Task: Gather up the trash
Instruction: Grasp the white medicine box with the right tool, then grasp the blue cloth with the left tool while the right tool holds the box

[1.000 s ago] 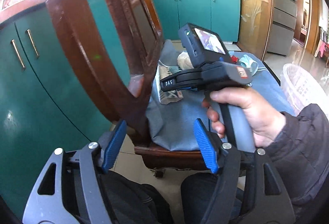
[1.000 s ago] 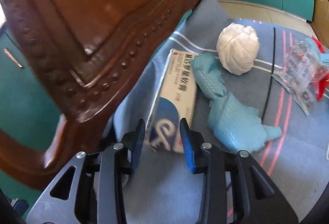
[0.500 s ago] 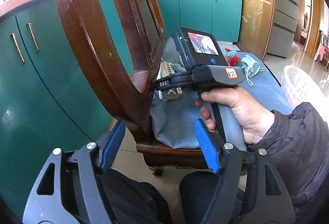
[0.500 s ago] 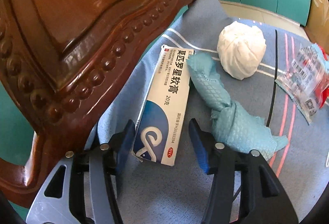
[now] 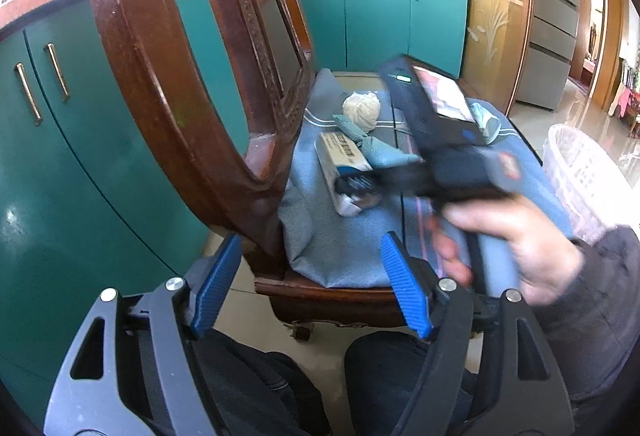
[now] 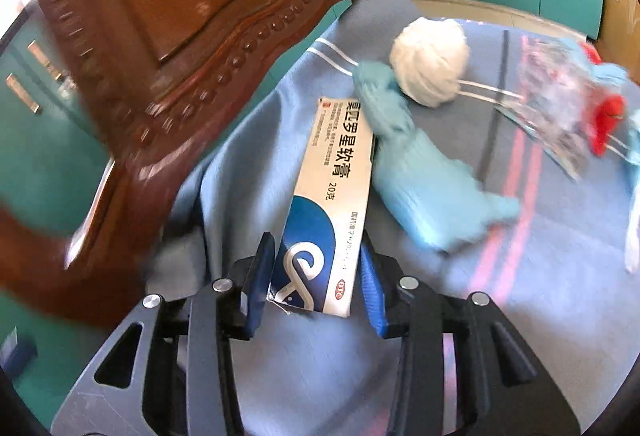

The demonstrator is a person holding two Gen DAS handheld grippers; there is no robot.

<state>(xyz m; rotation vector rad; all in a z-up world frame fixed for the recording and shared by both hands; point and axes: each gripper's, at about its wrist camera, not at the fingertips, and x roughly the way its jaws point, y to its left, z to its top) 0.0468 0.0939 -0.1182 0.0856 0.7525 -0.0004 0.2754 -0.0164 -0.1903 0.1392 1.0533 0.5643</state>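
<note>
The near end of a white and blue ointment box is bracketed by the right gripper, whose blue pads are set on either side of the carton's short end; whether the pads are pressing the cardboard or merely flanking it cannot be told. The box is laid lengthwise on a blue-grey cloth spread over the seat of a carved wooden chair. Just to the right of the box a crumpled light-blue glove is seen, touching the carton's long edge, and beyond it a white wadded ball of paper is set. Farther right, a clear plastic wrapper and a red scrap are blurred. In the left wrist view the left gripper is held wide open and empty, near the front edge of the chair, well apart from the trash. The right hand is seen wrapped around the handle of the other tool, above the cloth. A white lattice basket stands on the floor at the far right, and teal cabinets line the background.
</note>
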